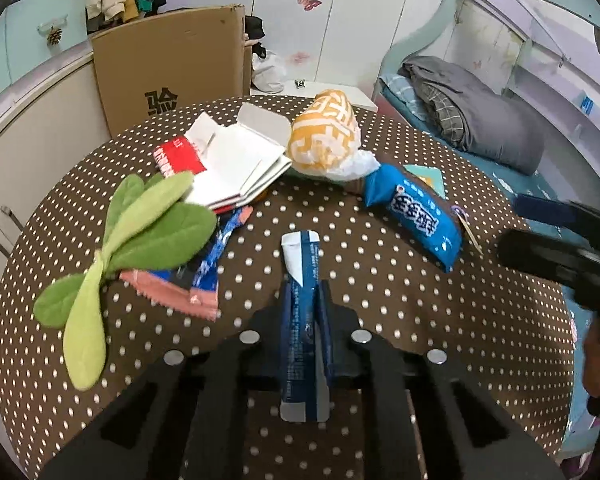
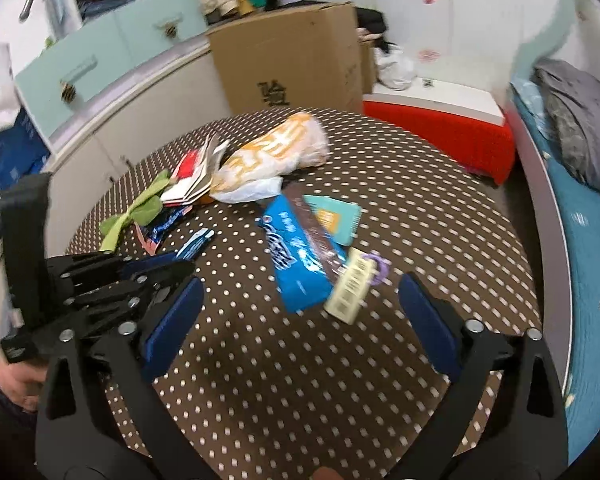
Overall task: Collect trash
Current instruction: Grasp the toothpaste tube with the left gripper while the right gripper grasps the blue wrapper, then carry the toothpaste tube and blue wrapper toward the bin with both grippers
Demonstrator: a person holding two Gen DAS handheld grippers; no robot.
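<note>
While my left hand-held gripper (image 1: 305, 312) clamped the blue sachet (image 1: 300, 268) for collecting, my right hand-held gripper (image 2: 300, 320) hung apart over the bench (image 2: 380, 184).

The cardboard box (image 1: 168, 68) bears one large black printed character, 验, low on its front; it shows in both views. The blue packet (image 1: 418, 216) carries big white characters, too warped to read. Print on the other wrappers is too small to read.
</note>
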